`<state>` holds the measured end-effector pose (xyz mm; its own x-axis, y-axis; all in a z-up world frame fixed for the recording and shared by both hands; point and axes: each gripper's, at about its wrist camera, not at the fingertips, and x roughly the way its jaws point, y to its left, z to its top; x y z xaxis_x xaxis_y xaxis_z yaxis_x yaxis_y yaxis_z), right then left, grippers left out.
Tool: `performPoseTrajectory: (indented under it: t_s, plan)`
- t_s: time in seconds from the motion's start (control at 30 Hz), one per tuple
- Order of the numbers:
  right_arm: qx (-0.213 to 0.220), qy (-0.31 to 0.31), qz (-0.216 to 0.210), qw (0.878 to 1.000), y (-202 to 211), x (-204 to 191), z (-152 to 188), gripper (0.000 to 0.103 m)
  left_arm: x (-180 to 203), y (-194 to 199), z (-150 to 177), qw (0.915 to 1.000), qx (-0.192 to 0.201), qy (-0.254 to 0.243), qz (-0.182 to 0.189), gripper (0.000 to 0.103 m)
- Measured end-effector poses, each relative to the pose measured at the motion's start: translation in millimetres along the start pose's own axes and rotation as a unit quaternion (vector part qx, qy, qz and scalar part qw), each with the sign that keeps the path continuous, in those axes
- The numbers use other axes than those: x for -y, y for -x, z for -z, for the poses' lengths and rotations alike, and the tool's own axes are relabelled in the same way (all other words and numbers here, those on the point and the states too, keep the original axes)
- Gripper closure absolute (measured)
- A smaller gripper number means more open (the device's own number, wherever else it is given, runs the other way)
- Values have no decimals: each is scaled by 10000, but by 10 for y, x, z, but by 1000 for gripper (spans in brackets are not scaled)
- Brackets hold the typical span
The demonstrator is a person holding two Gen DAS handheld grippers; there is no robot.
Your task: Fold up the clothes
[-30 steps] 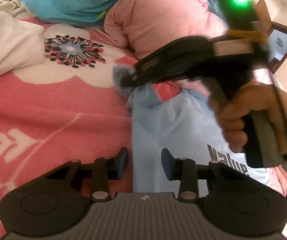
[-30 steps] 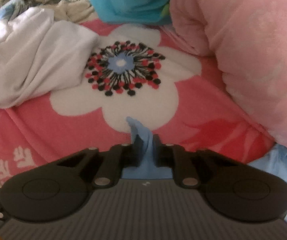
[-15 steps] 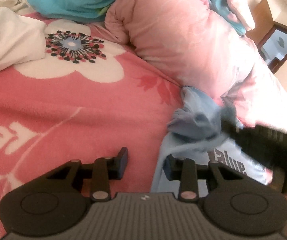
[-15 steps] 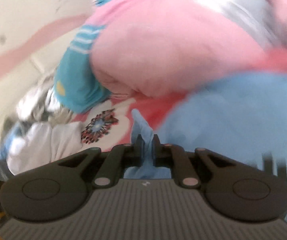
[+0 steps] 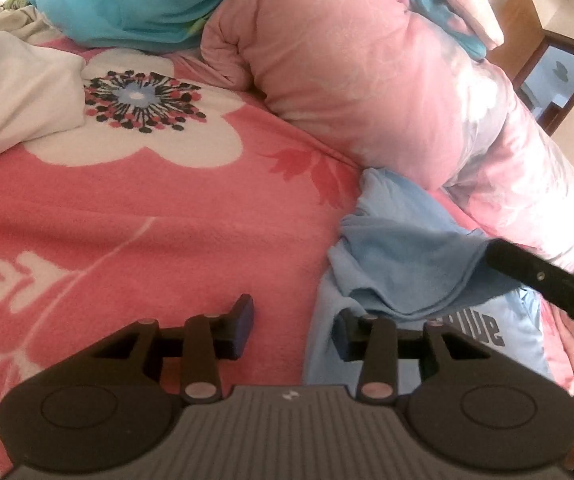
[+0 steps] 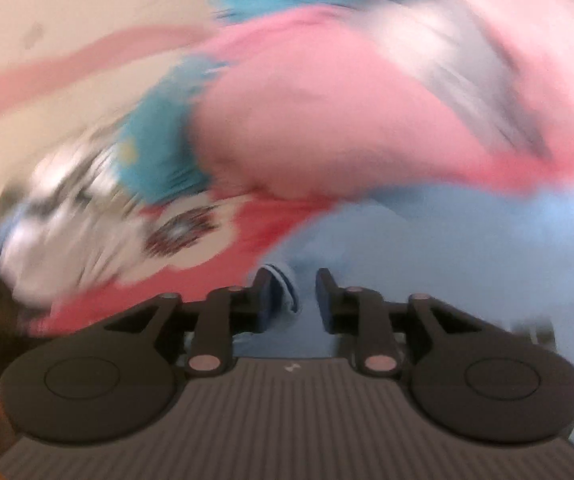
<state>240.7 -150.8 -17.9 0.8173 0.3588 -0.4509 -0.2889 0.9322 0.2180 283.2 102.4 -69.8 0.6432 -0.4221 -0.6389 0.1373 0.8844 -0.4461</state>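
A light blue T-shirt (image 5: pixel 403 264) with dark lettering lies on the pink floral blanket (image 5: pixel 135 232), its sleeve folded over the body. My left gripper (image 5: pixel 293 326) is open and empty, low over the blanket at the shirt's left edge. My right gripper (image 6: pixel 293 294) is open in its own blurred view, with a fold of the blue shirt (image 6: pixel 427 248) lying between its fingers. The right gripper also shows in the left wrist view (image 5: pixel 543 280) as a dark bar at the shirt's right side.
A rolled pink duvet (image 5: pixel 367 80) lies behind the shirt. A turquoise cloth (image 5: pixel 127 4) sits at the back. White clothes (image 5: pixel 11 92) are heaped at the left. A wooden-framed door (image 5: pixel 551 68) stands at the far right.
My right gripper carried the blue sleeve rightward across the shirt and has opened. The sleeve now lies folded on the shirt body. My left gripper stayed open and nearly still.
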Motion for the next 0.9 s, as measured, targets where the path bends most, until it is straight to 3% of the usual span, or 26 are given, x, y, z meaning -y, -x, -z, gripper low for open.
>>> performPoseTrajectory:
  t_s: [0.33, 0.43, 0.53, 0.7, 0.73, 0.8, 0.9]
  plan:
    - [57, 1237, 267, 9919, 57, -218, -141, 75, 56, 58, 15, 9999, -18, -102, 26, 61]
    - [-257, 1631, -18, 9863, -119, -360, -131, 75, 75, 45, 31, 9998, 2, -170, -34, 62]
    - [-498, 1637, -161, 9851, -479, -450, -245, 75, 91, 36, 44, 9997, 21, -241, -84, 63]
    - [-1494, 1792, 115, 9723, -1266, -496, -358, 75, 81, 25, 38, 9995, -11, -307, -88, 67]
    - [-1660, 1809, 249, 9691, -1383, -465, -341, 77, 77, 20, 37, 9994, -22, -316, -108, 70]
    - [-1956, 1799, 494, 9628, -1594, -396, -310, 96, 62, 22, 32, 9995, -40, -290, -99, 72]
    - [-1393, 623, 229, 9880, -1249, -71, -314, 97, 44, 27, 20, 9997, -70, -227, -73, 73]
